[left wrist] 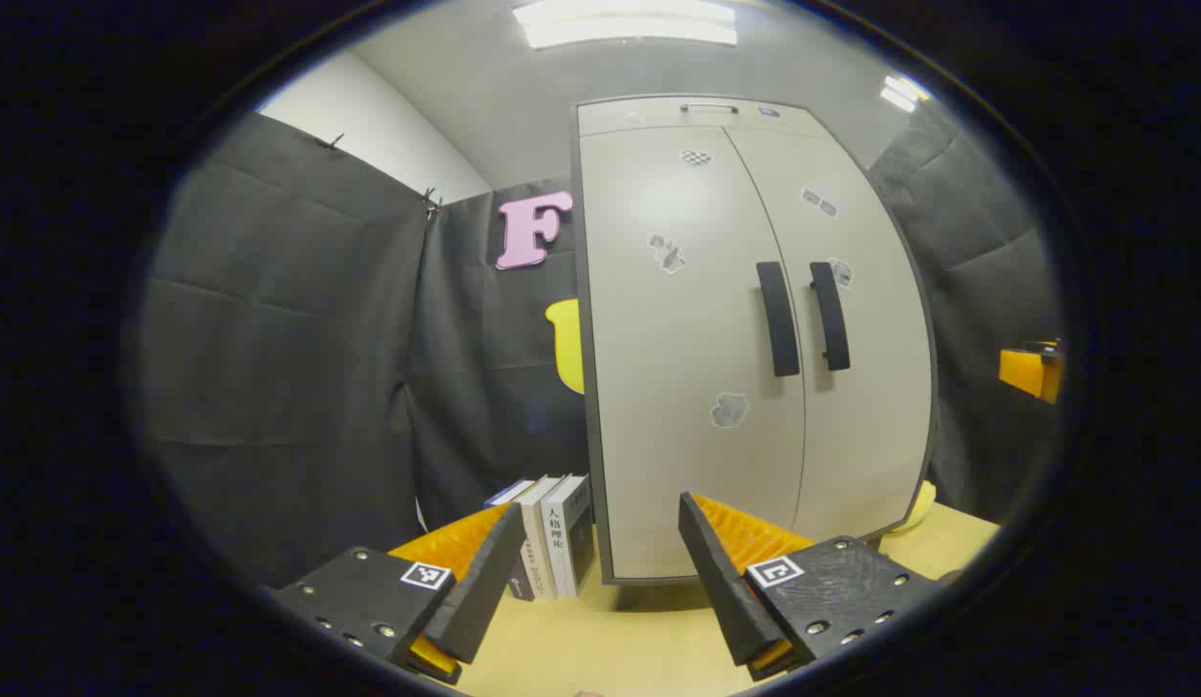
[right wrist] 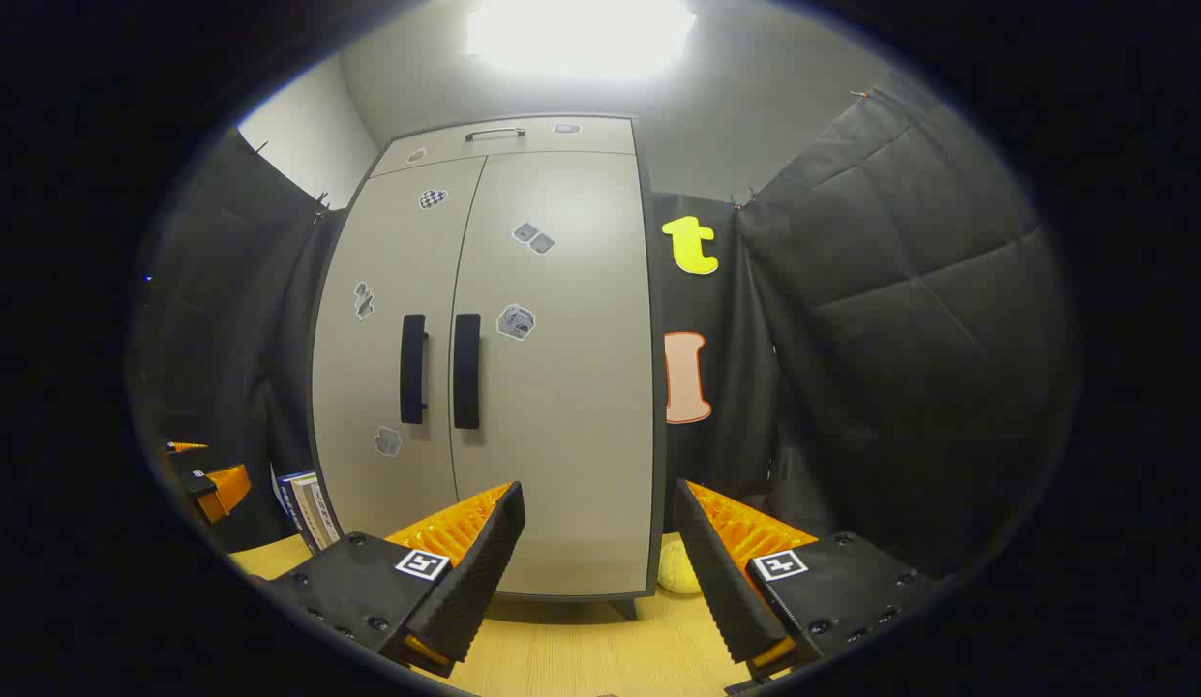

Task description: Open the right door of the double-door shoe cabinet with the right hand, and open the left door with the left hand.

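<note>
Shoe cabinet (left wrist: 677,387) stands upright on the counter (left wrist: 619,639), centre-right of the left gripper view and centre-left of the right gripper view. Both doors shut, seam closed between them. Left door (left wrist: 687,348) and right door (left wrist: 861,368) each carry a dark vertical bar handle just beside the seam: left handle (left wrist: 778,318), right handle (left wrist: 829,316). In the right gripper view the right handle (right wrist: 466,371) sits left of frame centre.

Left claw (left wrist: 600,571) is spread wide with nothing between its fingers, well short of the cabinet, low in frame. Right claw (right wrist: 600,571) is likewise spread wide and holds nothing, aimed at the lower part of the right door (right wrist: 556,368). Neither touches a handle, so the task looks unstarted.

Handling guess: doors are rigid flat panels, probably light, swinging on outer-edge hinges; smooth face gives no purchase, so the bar handles are the only sensible hold. Pinch across the bar at mid-height and pull outward along the arc. Handles sit close together, so the claws may crowd each other.

Books (left wrist: 552,537) stand just left of the cabinet base.
</note>
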